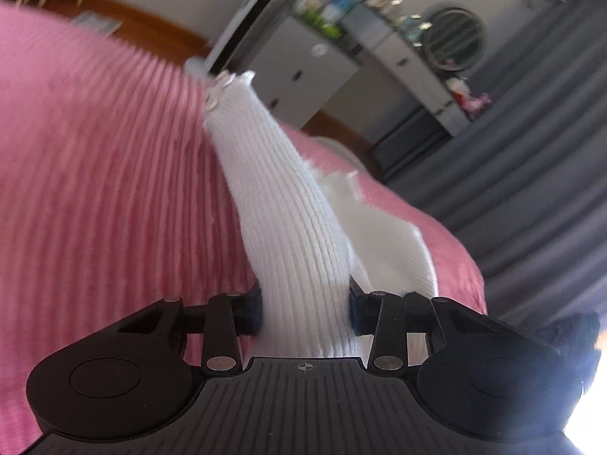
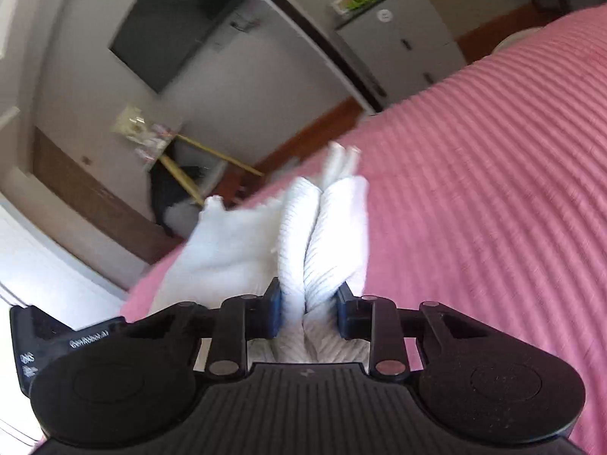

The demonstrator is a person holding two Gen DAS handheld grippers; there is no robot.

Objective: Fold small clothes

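A white ribbed knit garment [image 1: 288, 204] is held above a pink ribbed bedspread [image 1: 95, 174]. My left gripper [image 1: 305, 313] is shut on one bunched part of it; the cloth stretches away from the jaws up to a frayed end. More of the garment [image 1: 390, 235] hangs to the right. In the right wrist view my right gripper [image 2: 309, 313] is shut on two bunched folds of the same white garment [image 2: 322, 235], with a loose flap [image 2: 227, 242] spreading left over the bedspread [image 2: 493, 189].
Grey cabinets [image 1: 303, 64] with small items on top, a round fan [image 1: 453, 40] and dark grey curtains [image 1: 531, 170] stand beyond the bed. In the right wrist view a dark wall screen [image 2: 170, 30], a wooden-legged stand [image 2: 197, 174] and a grey cabinet [image 2: 402, 41] are beyond the bed edge.
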